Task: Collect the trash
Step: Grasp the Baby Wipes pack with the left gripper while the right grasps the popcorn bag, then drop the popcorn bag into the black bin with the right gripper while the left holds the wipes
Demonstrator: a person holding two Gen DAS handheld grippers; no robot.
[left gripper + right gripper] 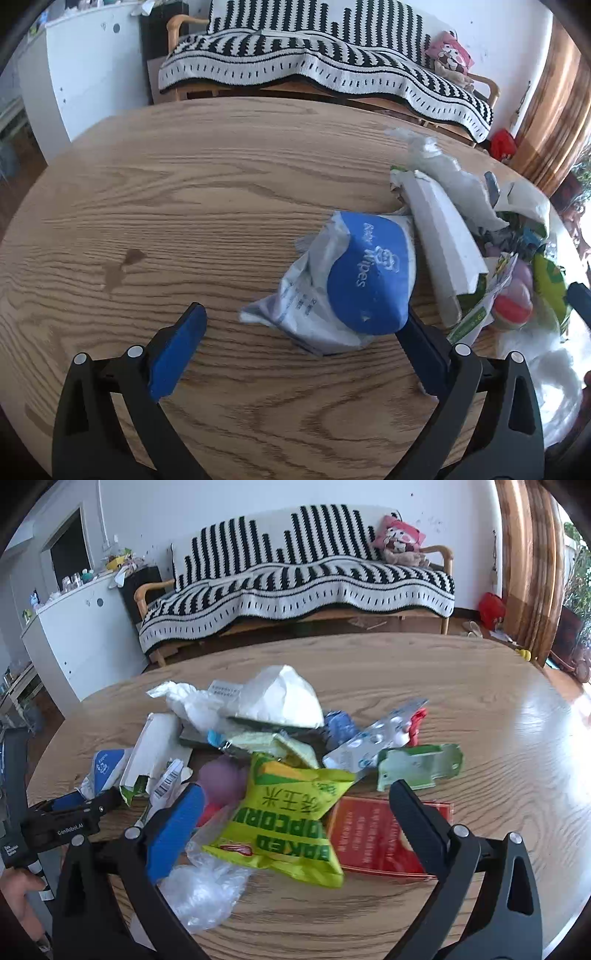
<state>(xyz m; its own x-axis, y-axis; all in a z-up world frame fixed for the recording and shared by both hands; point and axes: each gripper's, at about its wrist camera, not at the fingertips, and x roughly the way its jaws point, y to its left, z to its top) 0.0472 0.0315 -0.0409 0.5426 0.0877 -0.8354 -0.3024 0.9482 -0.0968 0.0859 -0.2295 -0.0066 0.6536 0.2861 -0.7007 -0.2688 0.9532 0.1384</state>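
Left tongs (301, 345) are spread wide, nothing pinched; the baby wipes pack (345, 286) lies between the pads, nearer the right one. Right tongs (295, 805) are also spread, straddling the yellow popcorn bag (284, 819) on the counter (480, 738). A clear plastic wrap (201, 886) sits just beside it, a red card (373, 838) under its right edge. Farther off, white paper (280, 698) and a blister pack (376, 738) are heaped. Risks judged: the slack wipes pack could slip out if closed off-centre; the wrap or card could be dragged along and trash scattered.
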